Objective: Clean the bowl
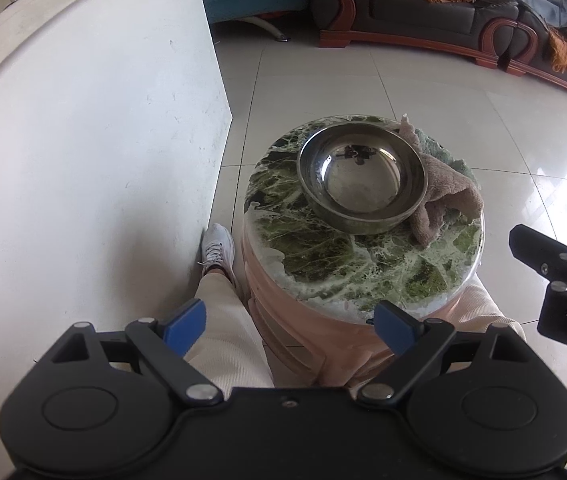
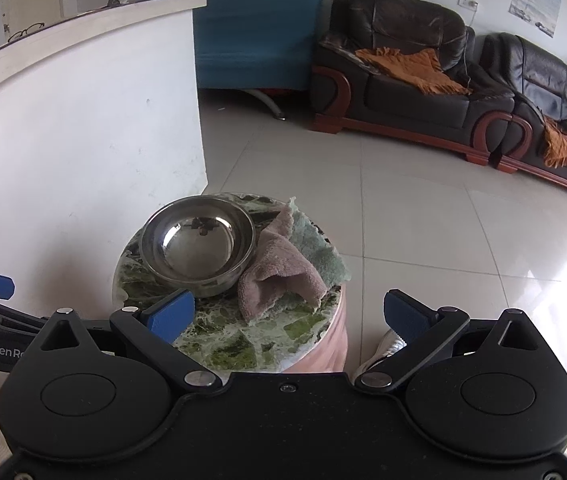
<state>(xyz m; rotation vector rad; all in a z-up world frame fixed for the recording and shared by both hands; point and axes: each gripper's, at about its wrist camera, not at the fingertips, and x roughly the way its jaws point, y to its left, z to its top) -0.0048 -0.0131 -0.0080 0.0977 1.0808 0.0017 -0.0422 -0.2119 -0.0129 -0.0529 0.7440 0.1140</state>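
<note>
Steel bowl upright on far half of green marble stool top, seen from left wrist view. Brownish cloth crumpled just right of bowl, touching its rim, part draped over stool's right edge. Left gripper near, above person's trousers, blue pads spread wide, nothing held. Right gripper's black body poking in at right edge, clear of stool. White shoe by white counter wall on left.

Seen from right wrist view: same bowl far-left on stool top, cloth right of it, grey-green underside showing at far side. Right gripper spread open, empty, hovering over near edge of stool, roughly in line with cloth. Left gripper's blue pad at far left, well apart from bowl. Black sofa far across tiled floor.

Step judged: not yet started, reach for cloth. Best done by pinching thick folded bulk of cloth with right gripper, not thin edge, lifting clear before nudging bowl. Left gripper better closed on near rim to steady bowl; polished steel on marble likely to slide.
</note>
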